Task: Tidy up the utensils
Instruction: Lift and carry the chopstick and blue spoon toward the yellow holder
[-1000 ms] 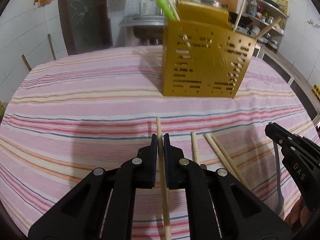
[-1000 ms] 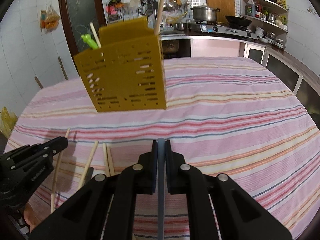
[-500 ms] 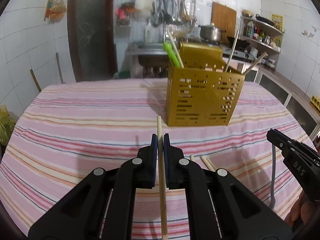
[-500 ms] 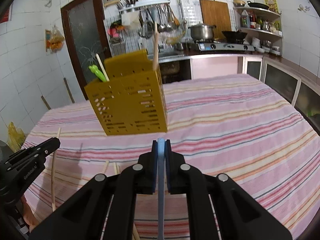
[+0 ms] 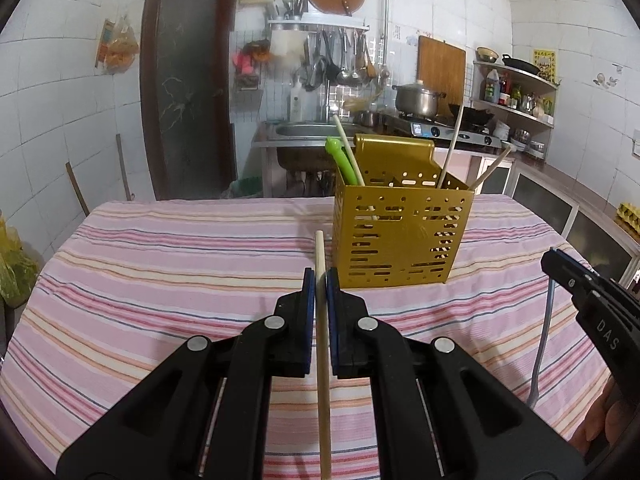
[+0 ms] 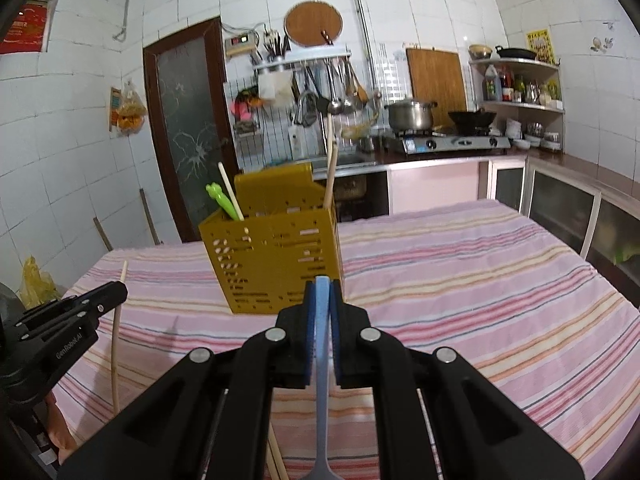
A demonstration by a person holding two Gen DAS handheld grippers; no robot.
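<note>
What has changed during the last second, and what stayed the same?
Both grippers rose from the table: the left gripper lifted its chopstick, the right gripper its blue utensil. Nothing was let go. The yellow holder stayed on the striped tablecloth.

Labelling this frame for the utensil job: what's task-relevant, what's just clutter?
Job:
chopstick in left gripper
blue utensil in right gripper
yellow holder

Clutter:
pot
wok
cutting board
</note>
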